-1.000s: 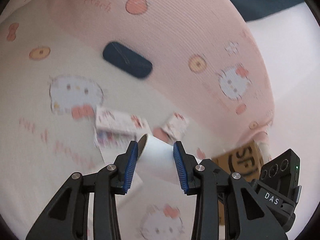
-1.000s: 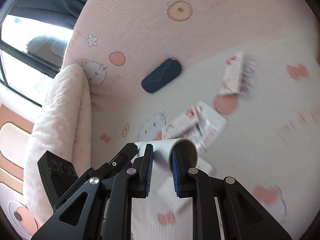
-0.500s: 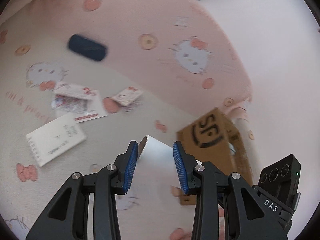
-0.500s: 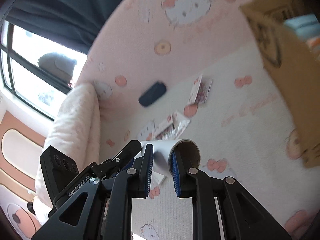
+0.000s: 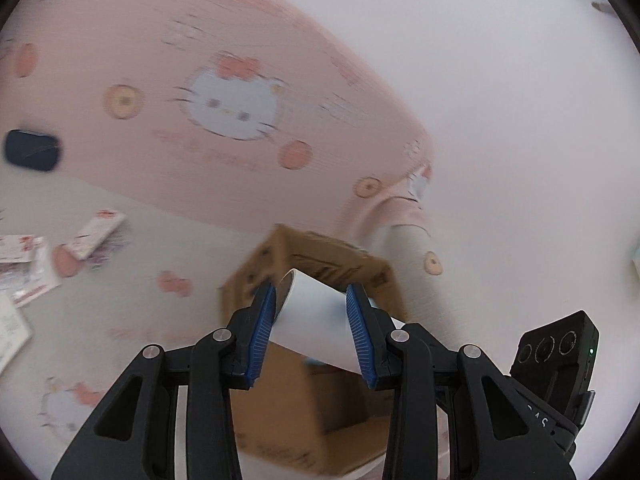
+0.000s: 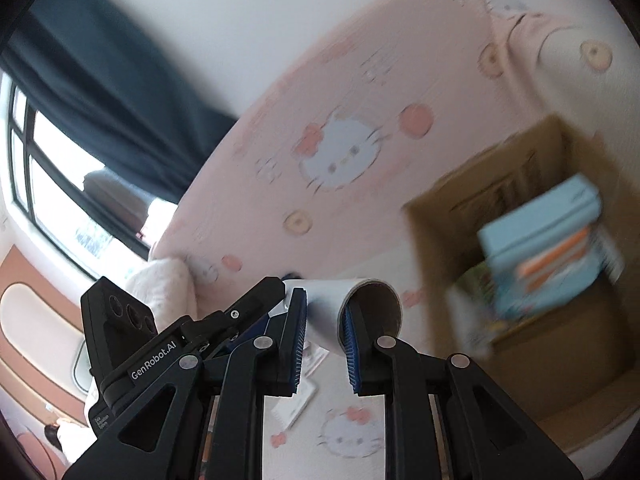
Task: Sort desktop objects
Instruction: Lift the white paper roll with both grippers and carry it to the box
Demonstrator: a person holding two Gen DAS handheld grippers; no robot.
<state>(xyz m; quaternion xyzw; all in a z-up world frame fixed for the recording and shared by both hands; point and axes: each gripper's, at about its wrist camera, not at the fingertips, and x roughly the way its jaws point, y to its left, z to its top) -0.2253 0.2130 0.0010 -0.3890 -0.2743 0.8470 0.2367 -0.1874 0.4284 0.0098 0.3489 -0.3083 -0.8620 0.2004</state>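
Note:
A white rolled sheet is carried in the air by both grippers, one at each end. My left gripper is shut across the roll's body, with its blue pads pressing both sides. My right gripper is shut on the wall of the roll's open end, one finger inside the tube. An open cardboard box lies just beyond and below the roll. In the right wrist view the box holds a light blue carton and other blurred items.
A pink cushion with cat prints rises behind the cream bedspread. A dark blue case, printed packets and a white card lie at the left. A white wall is on the right; a window shows far left.
Both grippers have risen and swung with the roll toward the cardboard box, which now sits right under the roll. The case and packets have slid off to the left of view.

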